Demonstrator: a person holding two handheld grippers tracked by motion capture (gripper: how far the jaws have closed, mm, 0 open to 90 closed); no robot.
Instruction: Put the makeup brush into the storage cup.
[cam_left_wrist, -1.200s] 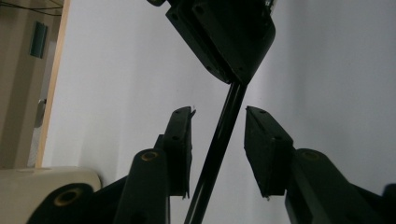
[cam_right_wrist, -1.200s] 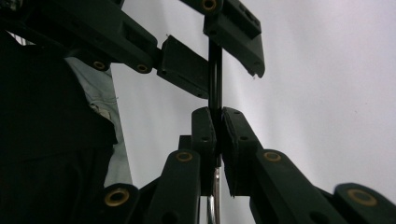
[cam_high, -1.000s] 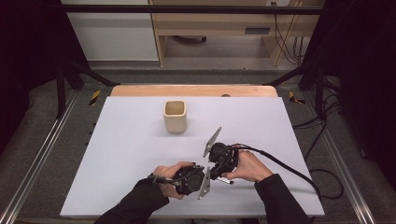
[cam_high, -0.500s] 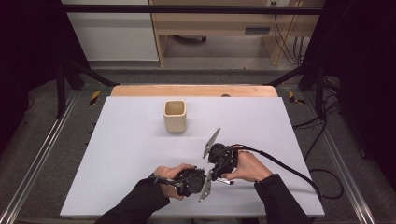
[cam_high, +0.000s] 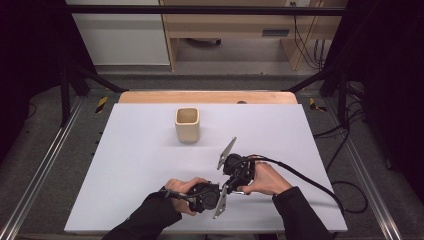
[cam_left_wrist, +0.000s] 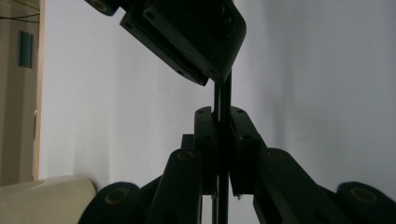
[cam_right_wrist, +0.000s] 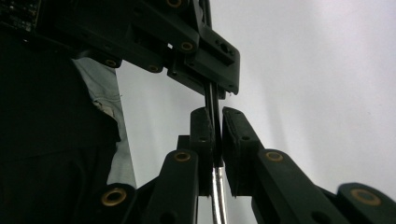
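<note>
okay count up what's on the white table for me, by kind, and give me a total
Cups: 1, the beige cup standing upright.
Tools: 2, the left tool and the right tool, each in a hand.
Thin rods: 1, the thin dark rod clamped between both tools.
Total: 4

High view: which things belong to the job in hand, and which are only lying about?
In the job:
- left claw, shut on the thin rod
- right claw, shut on the same rod

Lying about:
- beige cup, standing apart, untouched
</note>
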